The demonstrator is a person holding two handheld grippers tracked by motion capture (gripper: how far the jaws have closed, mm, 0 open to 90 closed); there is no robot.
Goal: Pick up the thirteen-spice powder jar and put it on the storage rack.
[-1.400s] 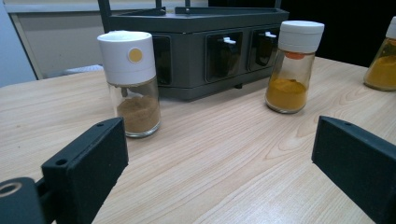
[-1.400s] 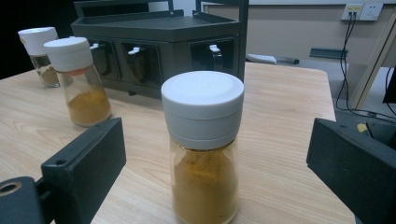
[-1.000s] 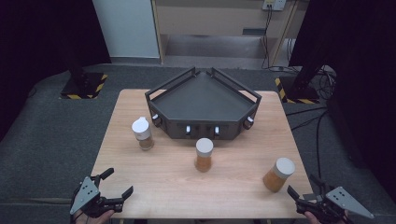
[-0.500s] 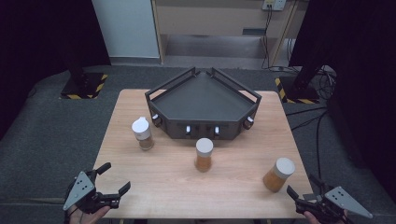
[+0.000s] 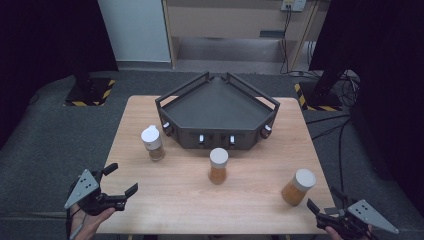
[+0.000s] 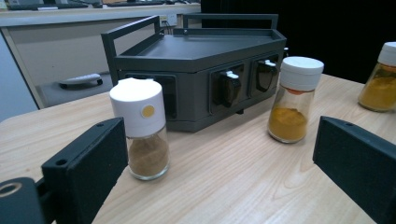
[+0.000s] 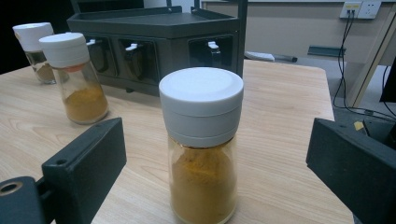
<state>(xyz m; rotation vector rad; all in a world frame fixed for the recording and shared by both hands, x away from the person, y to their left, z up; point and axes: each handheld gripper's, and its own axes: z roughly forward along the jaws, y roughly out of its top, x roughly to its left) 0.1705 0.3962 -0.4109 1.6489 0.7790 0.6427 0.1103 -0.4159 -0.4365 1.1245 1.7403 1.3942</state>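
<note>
Standing right of the rack, near the table's front edge, the jar sits ahead of the right gripper, jaws apart, empty. Left gripper likewise apart. Glass, probably slippery, fragile: grip body below cap.

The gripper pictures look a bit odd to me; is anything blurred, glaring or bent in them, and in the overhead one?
High view: even, soft light, dark room edges, the middle jar slightly smeared. Left gripper view: the left jar is sharp, the near claw blocks blurred, the rack slightly bowed. Right gripper view: the right jar looms large with a soft sheen on its cap; the background is softer.
</note>
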